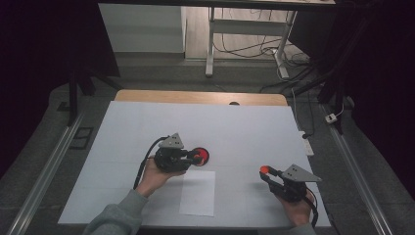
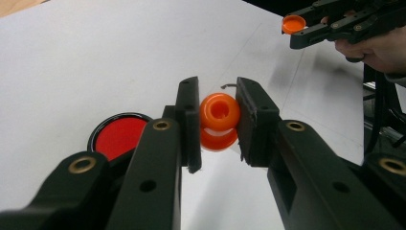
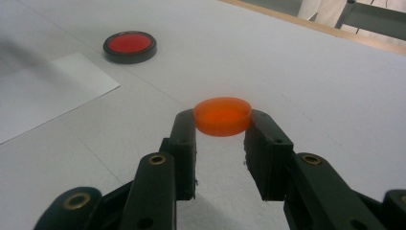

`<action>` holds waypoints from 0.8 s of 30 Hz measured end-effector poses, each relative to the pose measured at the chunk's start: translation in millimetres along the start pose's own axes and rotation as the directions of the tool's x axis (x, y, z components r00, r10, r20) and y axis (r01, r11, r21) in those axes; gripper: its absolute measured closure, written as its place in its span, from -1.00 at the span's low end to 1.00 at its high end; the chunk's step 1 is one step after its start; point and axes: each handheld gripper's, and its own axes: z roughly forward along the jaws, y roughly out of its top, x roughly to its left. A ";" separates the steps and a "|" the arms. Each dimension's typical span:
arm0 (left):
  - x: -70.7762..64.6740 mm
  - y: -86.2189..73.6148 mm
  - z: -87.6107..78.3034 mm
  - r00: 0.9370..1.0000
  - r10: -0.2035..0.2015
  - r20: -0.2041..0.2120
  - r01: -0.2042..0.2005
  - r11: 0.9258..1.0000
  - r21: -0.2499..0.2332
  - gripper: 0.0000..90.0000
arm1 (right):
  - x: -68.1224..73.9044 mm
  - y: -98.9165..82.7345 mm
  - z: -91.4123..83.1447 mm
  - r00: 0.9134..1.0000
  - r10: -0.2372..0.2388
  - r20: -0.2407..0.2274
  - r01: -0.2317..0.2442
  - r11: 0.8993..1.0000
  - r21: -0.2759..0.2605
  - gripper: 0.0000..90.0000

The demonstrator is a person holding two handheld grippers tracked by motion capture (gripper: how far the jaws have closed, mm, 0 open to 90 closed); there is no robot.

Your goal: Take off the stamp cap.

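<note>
**High view: cap off the small orange bottle, one part in each gripper**

High view shows the red disc [image 1: 201,155] on the white table sheet [image 1: 244,127], and every place below is given from that disc. Just left of the disc sits the left gripper [image 1: 195,157], its jaws clenched on a small orange bottle neck [image 2: 219,111], so the bottle hangs just above the disc's near edge. In the left gripper view the neck is a glossy, rounded plastic ring with an open mouth and a collar below it, pinched on its sides by the flat black pads.

Below the disc and a little to its right lies a plain sheet of paper [image 1: 197,192], matte and flat.

Well to the right of the disc, and nearer the person, the right gripper [image 1: 265,171] grasps an orange cap [image 3: 222,115]: a shallow, translucent, smooth-walled round held by its rim, open side facing the camera in the left gripper view.

The step in hand looks like parting or rejoining cap and neck. To do it well, I would keep the bottle steady, hold the cap level, and grip lightly, since the thin cap wall may flex and slick plastic can squirt out. The disc itself is a low puck, black rim around a flat red face.
</note>
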 end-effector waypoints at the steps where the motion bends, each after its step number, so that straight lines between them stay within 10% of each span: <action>1: 0.0 0.0 -0.2 1.000 -0.001 -0.001 0.001 1.000 -0.001 0.61 | -0.3 -0.1 0.0 1.000 0.001 -0.001 -0.001 1.000 -0.002 0.44; 24: 5.1 7.4 -5.7 0.999 0.019 -0.048 -0.019 1.000 -0.012 0.61 | -0.1 0.3 2.5 1.000 0.001 -0.005 -0.001 1.000 0.005 0.44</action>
